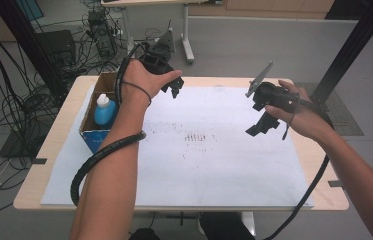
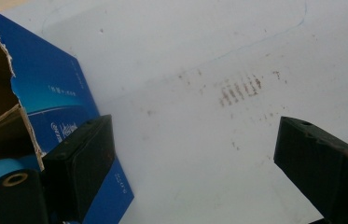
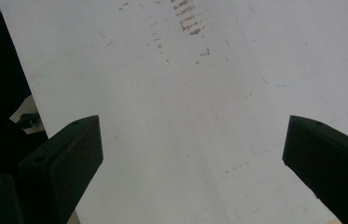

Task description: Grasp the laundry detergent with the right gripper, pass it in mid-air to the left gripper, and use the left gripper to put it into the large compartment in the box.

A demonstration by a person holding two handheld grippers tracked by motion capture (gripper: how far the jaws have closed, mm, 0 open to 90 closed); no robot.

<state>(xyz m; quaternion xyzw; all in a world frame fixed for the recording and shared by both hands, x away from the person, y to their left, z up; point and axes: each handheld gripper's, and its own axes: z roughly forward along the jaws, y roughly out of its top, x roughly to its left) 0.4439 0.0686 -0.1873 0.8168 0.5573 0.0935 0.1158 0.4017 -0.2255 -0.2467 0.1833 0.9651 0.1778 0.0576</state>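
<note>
A: Both claws are empty with jaws wide. The left claw [image 1: 174, 87] hangs above the table near the cardboard box [image 1: 105, 82], and the blue bottle [image 1: 105, 111] stands upright inside the box.

B: What could go wrong?

A: I think the box wall is close around the bottle. A jaw may catch the torn rim and tip the box, which stands near the left edge of the table [image 1: 54, 145].

B: And free room?

A: The white sheet [image 1: 224, 165] in the middle is bare. The right claw [image 1: 256, 122] hovers well apart, over its right side.
</note>
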